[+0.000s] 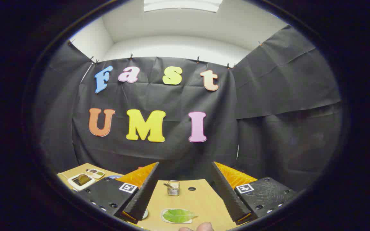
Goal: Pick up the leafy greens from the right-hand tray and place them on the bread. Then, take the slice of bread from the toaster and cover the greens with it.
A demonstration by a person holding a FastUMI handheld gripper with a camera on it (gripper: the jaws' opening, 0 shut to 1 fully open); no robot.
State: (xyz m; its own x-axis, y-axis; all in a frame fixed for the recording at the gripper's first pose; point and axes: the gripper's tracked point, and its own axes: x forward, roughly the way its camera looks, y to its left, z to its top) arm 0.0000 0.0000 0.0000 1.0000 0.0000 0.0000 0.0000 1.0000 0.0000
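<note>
On the desk (201, 202), between the spread, empty fingers of the hand-held gripper (185, 205), a flat green leaf (178, 215) lies on a pale tray (165, 218). A small metal toaster (173, 188) stands at twelve o'clock beyond it. At ten o'clock, white trays (79, 181) hold food. Nothing appears done yet: greens unpicked, bread uncovered.

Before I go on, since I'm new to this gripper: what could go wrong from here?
1. The gripper is open, held high above the table; the leafy greens lie flat on a small tray, so the fingers may catch the tray's rim instead.
2. A fingertip shows beside that tray and could get nipped.
3. The toaster stands just beyond; overshooting could knock it.
</note>
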